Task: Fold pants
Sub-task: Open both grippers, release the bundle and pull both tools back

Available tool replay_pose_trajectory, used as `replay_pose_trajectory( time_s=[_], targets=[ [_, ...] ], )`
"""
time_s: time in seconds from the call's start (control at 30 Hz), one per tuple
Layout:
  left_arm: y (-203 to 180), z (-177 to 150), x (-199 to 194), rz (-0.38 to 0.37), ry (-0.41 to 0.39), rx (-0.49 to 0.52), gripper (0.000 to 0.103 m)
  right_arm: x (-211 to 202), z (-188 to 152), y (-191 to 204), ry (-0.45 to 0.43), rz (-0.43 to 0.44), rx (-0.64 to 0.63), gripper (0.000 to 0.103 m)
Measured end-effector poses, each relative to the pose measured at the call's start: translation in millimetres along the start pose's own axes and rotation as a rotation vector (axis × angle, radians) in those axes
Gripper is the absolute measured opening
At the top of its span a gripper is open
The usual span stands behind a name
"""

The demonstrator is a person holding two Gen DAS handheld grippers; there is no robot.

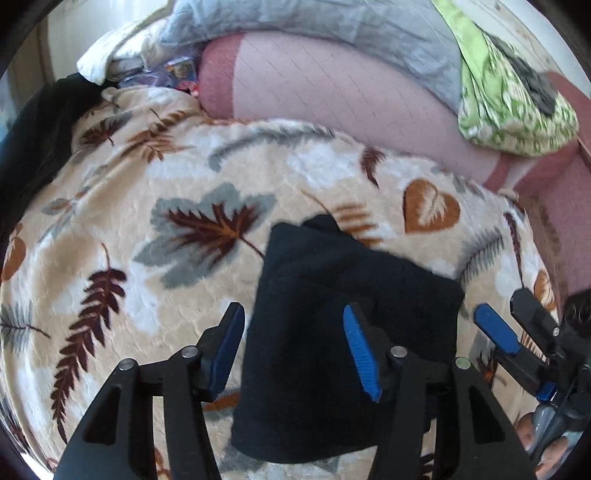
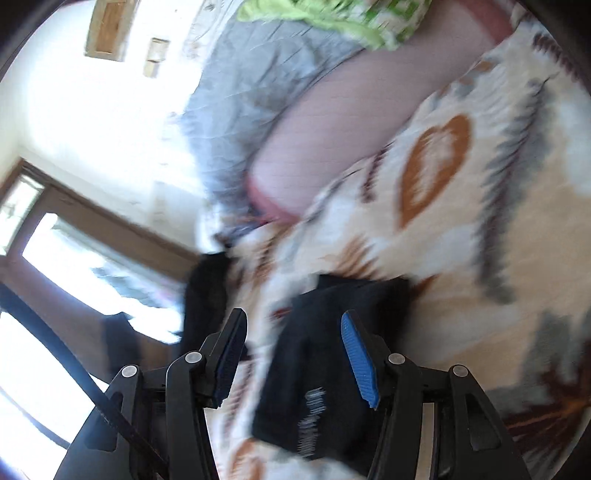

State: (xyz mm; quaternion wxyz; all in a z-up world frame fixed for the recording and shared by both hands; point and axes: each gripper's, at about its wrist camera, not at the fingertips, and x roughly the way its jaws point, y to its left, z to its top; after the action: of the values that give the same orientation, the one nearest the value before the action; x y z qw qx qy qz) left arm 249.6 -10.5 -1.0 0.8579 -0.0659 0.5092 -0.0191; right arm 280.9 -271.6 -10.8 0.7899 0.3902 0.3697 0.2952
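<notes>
The pants [image 1: 332, 332], black and folded into a compact bundle, lie on a leaf-print blanket [image 1: 147, 206] in the lower middle of the left wrist view. The left gripper [image 1: 293, 354] hangs over them with its jaws spread; the blue pads [image 1: 360, 354] stand apart and press on nothing, with the near part of the bundle showing in the gap between them. At the right edge of that view the right gripper [image 1: 511, 314] shows from the side, just beside the bundle's right edge, with a hand [image 1: 543, 443] partly seen below it at the lower right corner.

In the right wrist view, which is tilted and blurred, the pants [image 2: 325, 369] sit at lower centre with a pale printed label facing up. The right gripper [image 2: 293, 354] has its jaws spread too, with the fabric lying between the fingers but not pinched.

Behind the blanket, in the upper part of the left view, lie a pink pillow [image 1: 332, 85], a grey quilt [image 1: 314, 29] on top of it, and a green patterned cloth [image 1: 509, 107] at the upper right. A dark garment [image 1: 40, 136] lies at the left edge. A window [image 2: 48, 295] fills the left side of the right view.
</notes>
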Motion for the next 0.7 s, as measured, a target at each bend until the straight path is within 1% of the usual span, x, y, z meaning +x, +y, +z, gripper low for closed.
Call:
replay_pose_trajectory(
  time_s=[0.03, 0.07, 0.1, 0.17, 0.2, 0.23, 0.3, 0.37, 0.4, 0.43, 0.5, 0.57, 0.63, 0.67, 0.7],
  targets=[
    [-0.7, -3.4, 5.5, -0.002, 0.018, 0.002, 0.055, 6.8, -4.5, 1.2, 0.038, 0.037, 0.004, 0.059],
    [-0.4, -9.0, 14.4, 0.002, 0.046, -0.002, 0.055, 14.8, -7.9, 3.1, 0.067, 0.044, 0.003, 0.059],
    [1.5, -12.4, 20.7, 0.007, 0.065, -0.012, 0.055, 24.0, -12.6, 2.4, 0.106, 0.024, -0.001, 0.059],
    [7.9, -19.0, 32.1, 0.021, 0.092, -0.047, 0.057, 39.6, -21.2, -2.3, 0.156, -0.094, -0.022, 0.058],
    [12.2, -21.2, 35.9, 0.015, 0.104, -0.071, 0.063, 46.3, -25.4, -7.3, 0.173, -0.160, -0.024, 0.058],
    [17.0, -22.6, 37.3, 0.003, 0.111, -0.103, 0.067, 49.5, -27.3, -11.8, 0.179, -0.186, -0.013, 0.058],
    [28.9, -24.4, 35.0, -0.049, 0.142, -0.187, 0.067, 47.3, -28.9, -19.1, 0.161, -0.192, 0.011, 0.057],
    [35.8, -29.5, 24.3, -0.092, 0.149, -0.233, 0.067, 42.0, -26.8, -15.0, 0.125, -0.223, -0.006, 0.059],
    [37.9, -34.3, 13.3, -0.105, 0.133, -0.241, 0.067, 35.8, -26.2, -12.3, 0.095, -0.247, -0.030, 0.061],
    [38.4, -39.3, 2.5, -0.106, 0.113, -0.234, 0.067, 30.7, -26.0, -8.1, 0.069, -0.266, -0.054, 0.066],
    [35.7, -54.2, -26.9, -0.074, 0.044, -0.182, 0.067, 22.2, -27.2, -1.4, 0.037, -0.291, -0.081, 0.068],
    [33.5, -70.5, -57.4, -0.021, -0.038, -0.126, 0.068, 18.7, -30.2, 4.3, 0.023, -0.297, -0.104, 0.068],
    [33.0, -88.5, -89.4, 0.034, -0.130, -0.073, 0.071, 14.1, -38.0, 17.0, 0.008, -0.332, -0.166, 0.068],
    [34.3, -98.5, -106.5, 0.065, -0.181, -0.052, 0.073, 12.4, -46.1, 25.6, 0.004, -0.358, -0.217, 0.068],
    [35.8, -106.2, -121.2, 0.099, -0.229, -0.037, 0.074, 11.7, -53.3, 30.9, 0.003, -0.376, -0.252, 0.068]
  ],
)
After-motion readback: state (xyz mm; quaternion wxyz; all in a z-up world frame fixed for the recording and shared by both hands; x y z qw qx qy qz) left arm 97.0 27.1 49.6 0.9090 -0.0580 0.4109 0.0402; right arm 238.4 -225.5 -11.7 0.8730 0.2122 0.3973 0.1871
